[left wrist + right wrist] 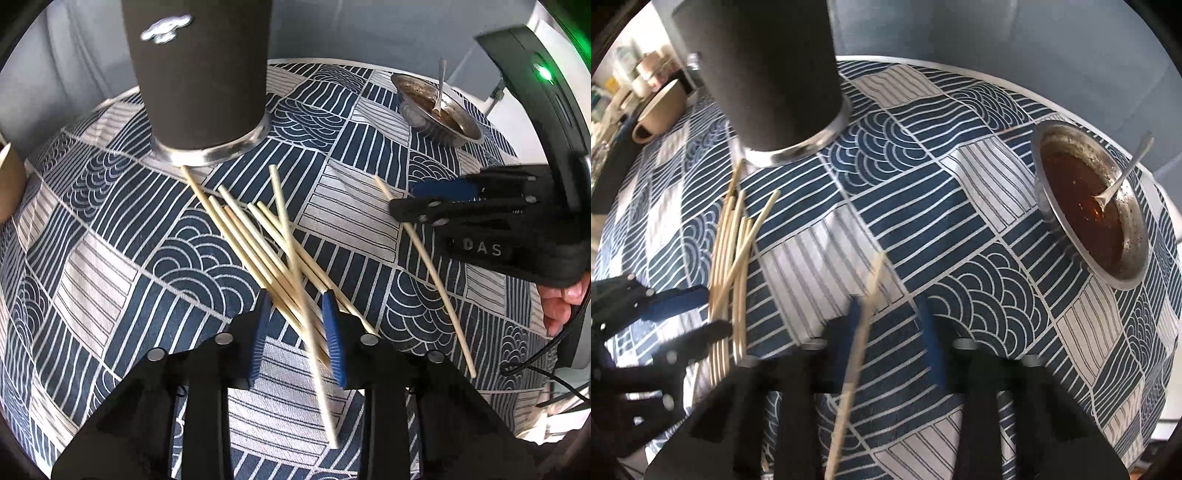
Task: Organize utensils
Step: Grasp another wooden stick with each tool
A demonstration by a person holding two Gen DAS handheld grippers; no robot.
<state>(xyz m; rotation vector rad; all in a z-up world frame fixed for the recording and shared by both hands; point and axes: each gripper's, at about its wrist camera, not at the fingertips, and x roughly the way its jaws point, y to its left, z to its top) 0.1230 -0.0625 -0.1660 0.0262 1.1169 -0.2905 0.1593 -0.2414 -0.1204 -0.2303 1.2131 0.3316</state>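
Note:
Several wooden chopsticks (255, 243) lie in a loose pile on the patterned cloth, in front of a tall dark holder cup (195, 74). My left gripper (297, 336) is open, its blue pads astride the near ends of the pile. One blurred chopstick (306, 314) crosses between the pads. A single chopstick (424, 273) lies apart to the right. My right gripper (895, 339) is open over that stick (857, 347), which runs between its fingers. The cup (768, 70) and the pile (733, 258) also show in the right wrist view.
A metal bowl (1137, 266) of brown sauce with a spoon (1123, 170) stands at the right. A beige mug (661, 110) stands at the far left. The blue and white cloth (110, 258) covers the table. A black cable (546, 380) hangs at the right.

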